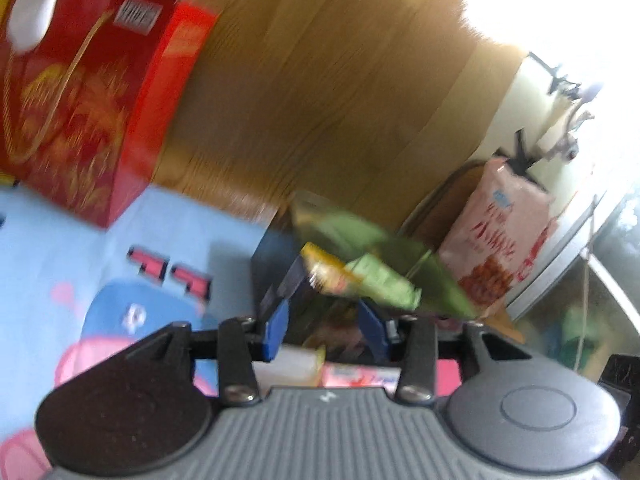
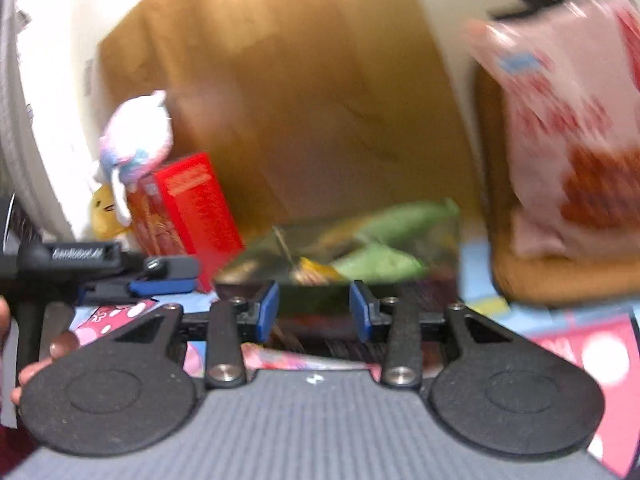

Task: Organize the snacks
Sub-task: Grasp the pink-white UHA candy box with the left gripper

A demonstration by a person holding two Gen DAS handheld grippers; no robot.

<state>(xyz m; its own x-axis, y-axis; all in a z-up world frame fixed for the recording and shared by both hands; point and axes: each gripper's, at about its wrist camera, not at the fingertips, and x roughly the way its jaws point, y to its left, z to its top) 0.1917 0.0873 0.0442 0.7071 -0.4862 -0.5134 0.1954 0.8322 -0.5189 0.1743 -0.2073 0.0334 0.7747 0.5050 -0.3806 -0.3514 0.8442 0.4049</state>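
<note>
Both grippers stood partly open, empty. The left gripper (image 1: 323, 330) and right gripper (image 2: 315, 310) faced a green snack bag (image 2: 380, 240). A red box (image 1: 92, 120) stood nearby.

red characters on the pink snack bag (image 1: 496, 236) too blurred to read.

You are in a home, most likely a child's bedroom or play corner. The surface under you is a pale blue cartoon-printed sheet (image 1: 48, 248) with pink characters, backed by a wooden headboard-like panel (image 1: 320, 92). A pastel plush toy (image 2: 138, 136) and a yellow plush (image 2: 106, 210) sit against the white wall (image 2: 52, 92), beside a red gift box (image 1: 84, 120). A pink snack bag (image 1: 500, 236) leans near a sunlit window (image 1: 560, 8)
</note>
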